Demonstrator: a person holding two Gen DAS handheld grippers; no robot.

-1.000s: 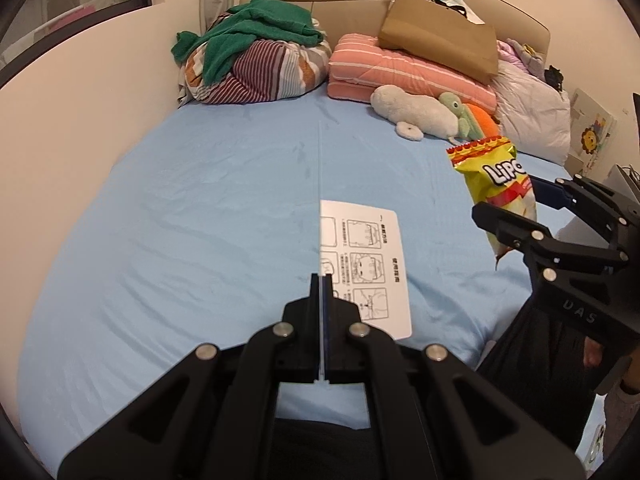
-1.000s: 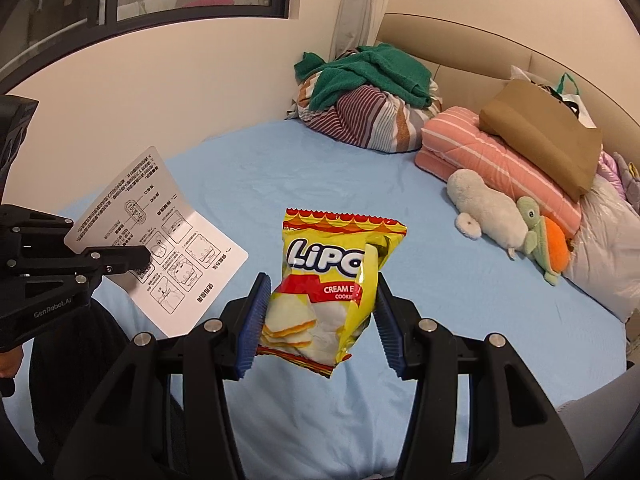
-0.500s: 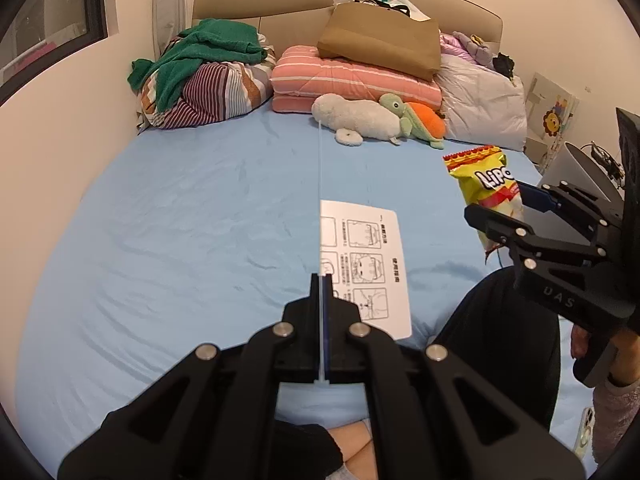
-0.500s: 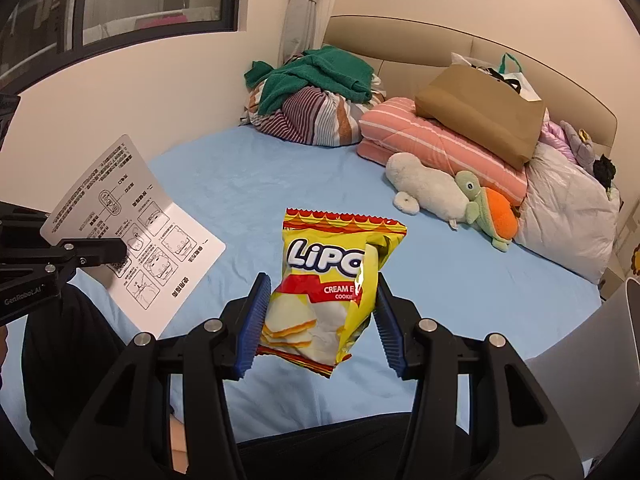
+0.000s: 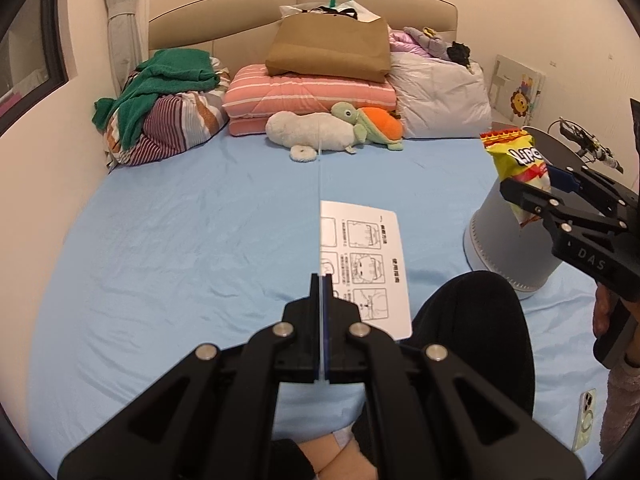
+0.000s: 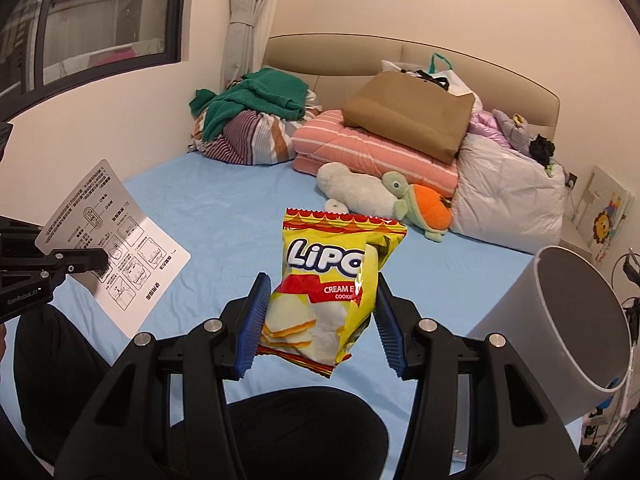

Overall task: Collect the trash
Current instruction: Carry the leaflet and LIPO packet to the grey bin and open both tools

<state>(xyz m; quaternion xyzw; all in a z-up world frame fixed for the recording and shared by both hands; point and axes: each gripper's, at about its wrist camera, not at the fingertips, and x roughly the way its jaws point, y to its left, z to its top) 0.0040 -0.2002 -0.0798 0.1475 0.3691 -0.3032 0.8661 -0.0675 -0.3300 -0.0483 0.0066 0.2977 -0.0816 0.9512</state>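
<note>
While both pieces of trash are already picked up, neither is binned yet, so I'd call the task roughly midway. Left gripper [image 5: 321, 292] has its jaws pressed together on the leaflet [image 5: 366, 264], pinched at its near edge and held in the air above the bed [image 5: 192, 232]. Right gripper [image 6: 318, 320] is clamped on the cookie bag [image 6: 332, 288], blue pads squeezing both sides, bag upright and clear of the sheet. Bin [image 6: 568, 320], grey and round, sits at the bed's right edge with its mouth tilted toward the right gripper; nothing visible inside from this angle. In the left wrist view the bag hangs just in front of the bin rim, not over the opening as far as I can tell. Left to do: carry both over the bin and drop them. No other loose trash seen on the bed, though a phone [image 5: 584, 420] lies at the near right corner.
</note>
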